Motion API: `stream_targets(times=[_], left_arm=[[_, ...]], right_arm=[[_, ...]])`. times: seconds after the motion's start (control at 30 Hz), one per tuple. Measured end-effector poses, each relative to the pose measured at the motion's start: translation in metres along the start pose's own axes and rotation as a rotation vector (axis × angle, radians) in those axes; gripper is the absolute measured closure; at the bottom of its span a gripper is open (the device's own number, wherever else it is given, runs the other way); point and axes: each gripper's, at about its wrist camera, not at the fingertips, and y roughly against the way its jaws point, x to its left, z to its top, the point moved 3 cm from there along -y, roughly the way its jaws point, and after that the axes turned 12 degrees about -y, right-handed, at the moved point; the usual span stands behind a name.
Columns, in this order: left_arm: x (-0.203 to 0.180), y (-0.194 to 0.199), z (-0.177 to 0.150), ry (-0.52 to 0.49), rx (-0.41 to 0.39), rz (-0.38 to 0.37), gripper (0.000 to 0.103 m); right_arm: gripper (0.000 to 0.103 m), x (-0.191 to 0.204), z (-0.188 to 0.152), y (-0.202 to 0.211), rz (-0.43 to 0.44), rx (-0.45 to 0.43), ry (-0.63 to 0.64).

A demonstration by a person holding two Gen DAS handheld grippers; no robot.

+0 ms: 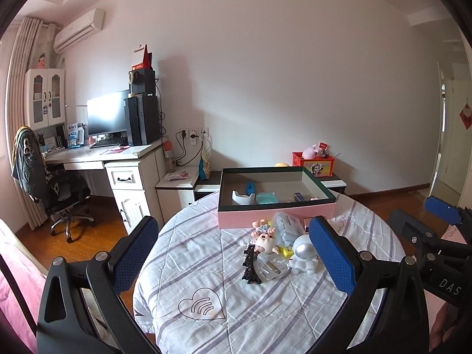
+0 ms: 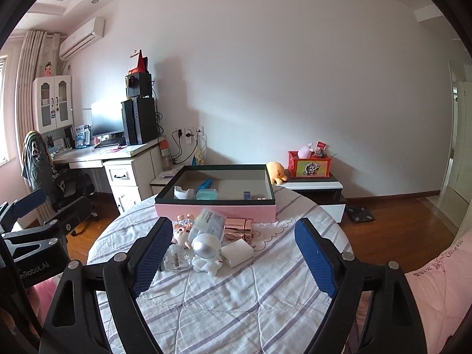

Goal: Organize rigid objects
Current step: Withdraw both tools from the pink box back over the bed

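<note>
Left gripper (image 1: 233, 253): tilted slightly down over the table (image 1: 206, 309), jaws spread, nothing between the pads.
Right gripper (image 2: 233, 253): same tilt, jaws wide, empty.
Astronaut figure (image 2: 206, 253): white, silver visor, upright among the clutter near the pink box (image 2: 215, 211).

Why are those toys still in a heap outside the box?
They haven't been tidied yet: the astronaut figure, doll and clear bottle huddle on the table before the pink box, the bottle lying tipped over.

Both wrist cams face pink box (image 1: 277, 216) across table, side-by-side, near.
</note>
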Motion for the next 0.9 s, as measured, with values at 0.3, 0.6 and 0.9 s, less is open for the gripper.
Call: stream_targets(times=[0.3, 0.6, 0.9], left_arm=[[-0.002, -0.019, -0.007, 0.001, 0.031, -0.008, 0.000], [-0.003, -0.073, -0.039, 0.003, 0.167, -0.034, 0.000], [-0.024, -0.124, -0.072, -0.006, 0.313, -0.113, 0.000]], right_arm=[[0.015, -0.004, -0.001, -0.003, -0.002, -0.040, 0.002], [0.015, -0.024, -0.019, -0.045, -0.036, 0.057, -0.027], [0.015, -0.048, -0.048, -0.097, -0.061, 0.189, -0.052]])
